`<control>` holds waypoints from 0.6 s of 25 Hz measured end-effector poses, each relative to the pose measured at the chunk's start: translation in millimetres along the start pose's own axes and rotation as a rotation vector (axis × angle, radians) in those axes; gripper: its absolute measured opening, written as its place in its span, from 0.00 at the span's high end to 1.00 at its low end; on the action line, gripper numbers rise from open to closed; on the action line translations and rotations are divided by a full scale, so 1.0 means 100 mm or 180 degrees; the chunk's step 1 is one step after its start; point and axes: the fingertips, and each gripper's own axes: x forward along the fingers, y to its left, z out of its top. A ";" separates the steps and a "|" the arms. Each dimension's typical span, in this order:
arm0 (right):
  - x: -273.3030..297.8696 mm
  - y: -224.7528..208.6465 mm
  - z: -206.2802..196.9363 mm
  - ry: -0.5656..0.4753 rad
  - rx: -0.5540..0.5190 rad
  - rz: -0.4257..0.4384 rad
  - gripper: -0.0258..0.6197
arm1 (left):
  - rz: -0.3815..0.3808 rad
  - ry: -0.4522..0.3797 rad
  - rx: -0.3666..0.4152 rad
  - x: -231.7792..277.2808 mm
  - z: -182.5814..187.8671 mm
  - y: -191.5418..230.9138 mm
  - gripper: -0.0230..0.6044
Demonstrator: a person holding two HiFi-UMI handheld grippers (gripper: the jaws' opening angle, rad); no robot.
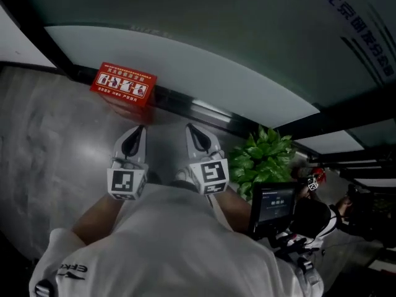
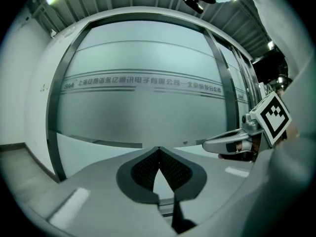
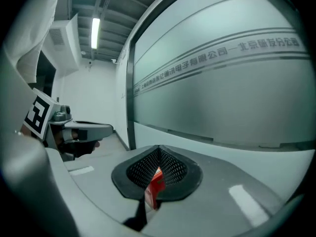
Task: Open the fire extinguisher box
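The fire extinguisher box (image 1: 124, 84) is a red case with white pictograms. It stands closed on the grey floor against the foot of the frosted glass wall, some way ahead of both grippers. My left gripper (image 1: 140, 130) and right gripper (image 1: 190, 129) are held side by side in front of my chest, apart from the box. In the left gripper view the left gripper (image 2: 158, 150) is shut with nothing in it. The right gripper (image 3: 159, 149) is also shut and empty, and a strip of the red box (image 3: 156, 185) shows far behind the slit between its jaws.
A frosted glass wall (image 1: 185, 54) with dark metal posts (image 3: 130, 98) runs across the front. A green potted plant (image 1: 265, 158) stands at the right. Beside it are a small dark screen (image 1: 275, 204) and other gear. Grey floor (image 1: 55, 141) spreads to the left.
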 end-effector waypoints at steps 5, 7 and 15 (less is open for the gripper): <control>0.45 -0.08 -0.07 0.0093 -0.0122 0.0307 0.94 | 0.0256 0.0069 -0.0050 0.22 -0.05 0.18 0.96; 0.68 -0.06 -0.03 0.0104 -0.0192 0.0430 0.94 | 0.0374 0.0060 -0.0083 0.33 -0.09 0.34 0.96; 1.65 0.19 0.01 0.0392 -0.0750 0.0998 0.94 | 0.0929 -0.0034 -0.0331 0.77 -0.15 1.14 0.96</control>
